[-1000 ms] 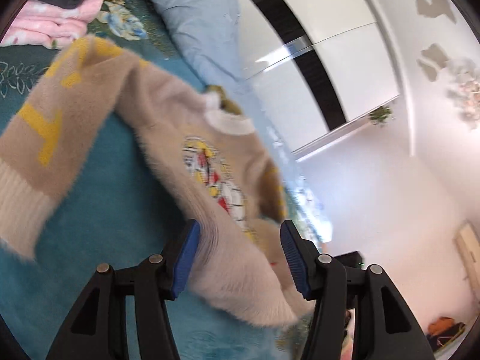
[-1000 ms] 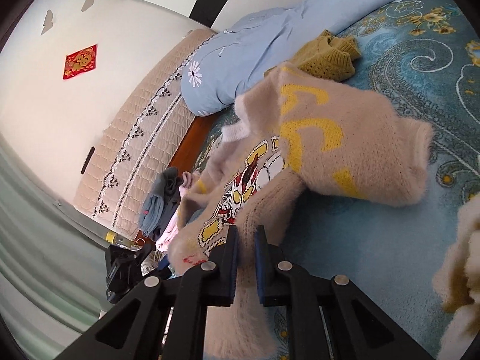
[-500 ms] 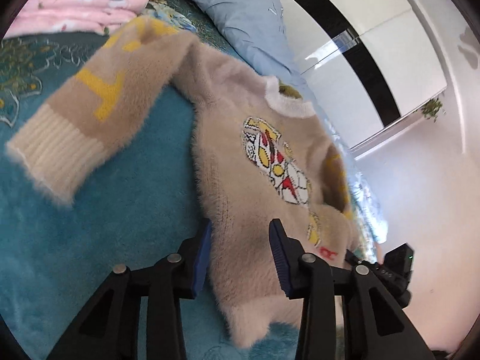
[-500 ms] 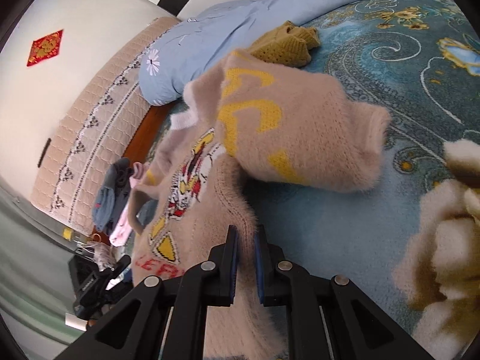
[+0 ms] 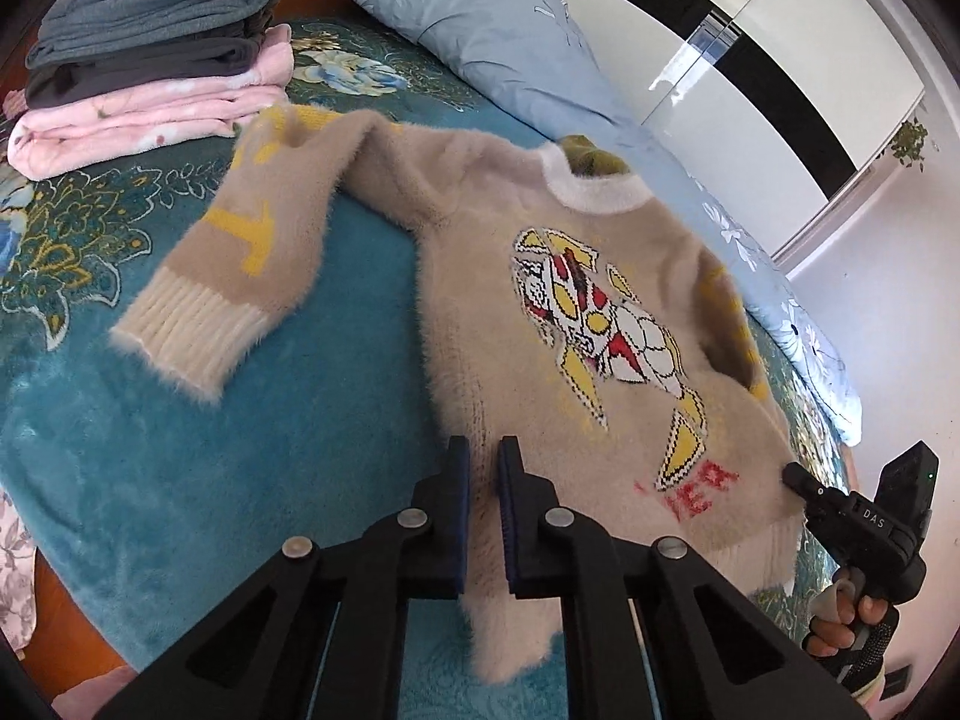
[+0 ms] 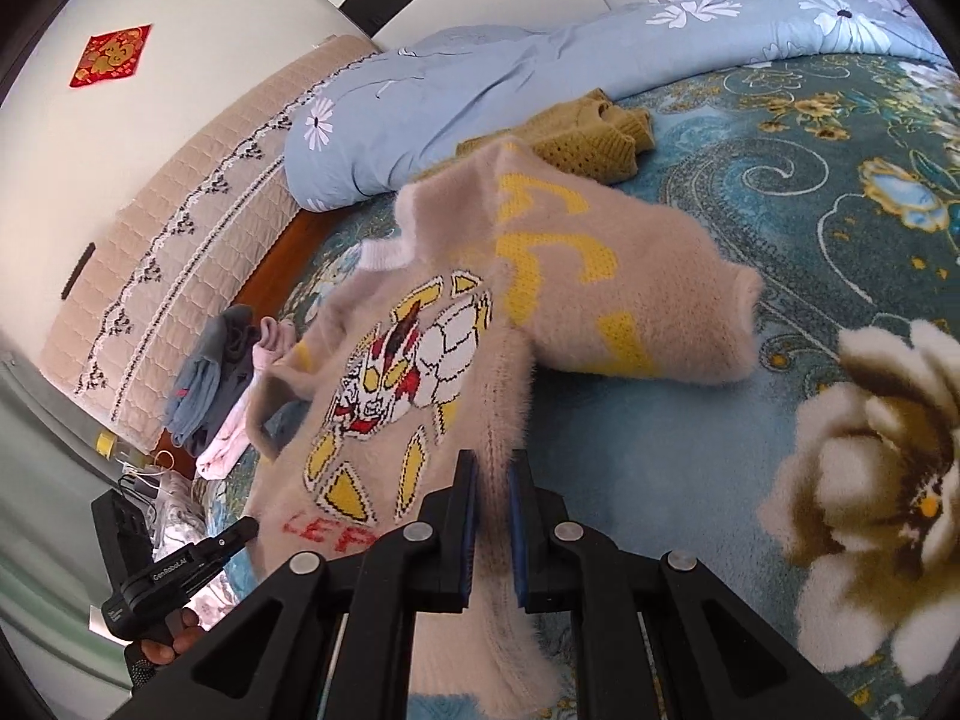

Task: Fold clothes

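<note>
The fuzzy tan sweater (image 5: 576,324) lies face up on the bed (image 5: 180,450), neck end away from both hands. The left gripper (image 5: 480,468) has just squeezed its jaws onto one bottom corner; the right gripper (image 6: 492,480) pinches the other. The long way runs straight ahead, hem to collar.

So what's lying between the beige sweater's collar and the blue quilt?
A mustard knit garment lies between the beige sweater and the blue quilt; the right wrist view shows it best.

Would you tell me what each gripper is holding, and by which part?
Both hold the beige sweater by its bottom hem: left gripper and right gripper at opposite corners.
</note>
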Action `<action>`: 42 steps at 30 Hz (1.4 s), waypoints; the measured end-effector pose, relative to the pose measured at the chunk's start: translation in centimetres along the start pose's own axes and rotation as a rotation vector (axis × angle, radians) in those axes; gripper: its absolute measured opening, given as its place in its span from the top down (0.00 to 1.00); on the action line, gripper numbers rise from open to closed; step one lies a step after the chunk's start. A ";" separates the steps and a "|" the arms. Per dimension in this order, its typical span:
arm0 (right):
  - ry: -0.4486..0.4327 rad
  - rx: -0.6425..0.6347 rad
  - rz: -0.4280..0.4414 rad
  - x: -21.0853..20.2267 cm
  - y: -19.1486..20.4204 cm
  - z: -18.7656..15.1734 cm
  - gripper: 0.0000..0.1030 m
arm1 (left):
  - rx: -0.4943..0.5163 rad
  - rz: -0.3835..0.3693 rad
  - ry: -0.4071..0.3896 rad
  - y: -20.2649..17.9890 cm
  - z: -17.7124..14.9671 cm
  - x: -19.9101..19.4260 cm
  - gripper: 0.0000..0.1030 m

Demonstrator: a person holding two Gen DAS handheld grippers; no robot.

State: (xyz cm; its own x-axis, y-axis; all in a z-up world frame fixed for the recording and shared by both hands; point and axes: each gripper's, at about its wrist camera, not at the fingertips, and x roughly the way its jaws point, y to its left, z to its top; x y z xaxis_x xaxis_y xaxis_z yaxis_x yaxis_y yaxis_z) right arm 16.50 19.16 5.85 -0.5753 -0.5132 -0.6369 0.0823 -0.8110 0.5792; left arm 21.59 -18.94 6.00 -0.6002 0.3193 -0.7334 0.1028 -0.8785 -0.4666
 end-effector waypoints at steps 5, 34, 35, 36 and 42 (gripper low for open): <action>-0.020 -0.013 -0.017 -2.2 0.5 -0.5 0.90 | 0.021 -0.031 -0.017 0.6 -0.5 -0.9 0.92; -0.100 -0.257 -0.337 1.2 3.0 2.5 0.36 | 0.263 0.122 -0.126 -8.0 -2.1 3.9 0.62; -0.094 -0.302 -0.372 2.3 3.9 3.0 0.36 | 0.275 0.129 -0.119 -8.2 -2.5 4.2 0.62; -0.083 -0.343 -0.411 3.5 4.5 3.3 0.36 | 0.276 0.129 -0.110 -8.0 -2.6 4.3 0.62; -0.001 -0.502 -0.631 8.7 5.5 4.4 0.43 | 0.261 0.143 -0.125 -6.0 -1.8 3.5 0.62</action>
State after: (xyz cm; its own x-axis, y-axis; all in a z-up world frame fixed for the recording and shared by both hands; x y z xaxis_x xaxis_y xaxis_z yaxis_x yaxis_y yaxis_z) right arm 8.35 11.47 5.68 -0.6359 0.0840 -0.7672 0.0972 -0.9774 -0.1876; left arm 20.28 -11.87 5.33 -0.6886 0.1542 -0.7086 -0.0043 -0.9780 -0.2086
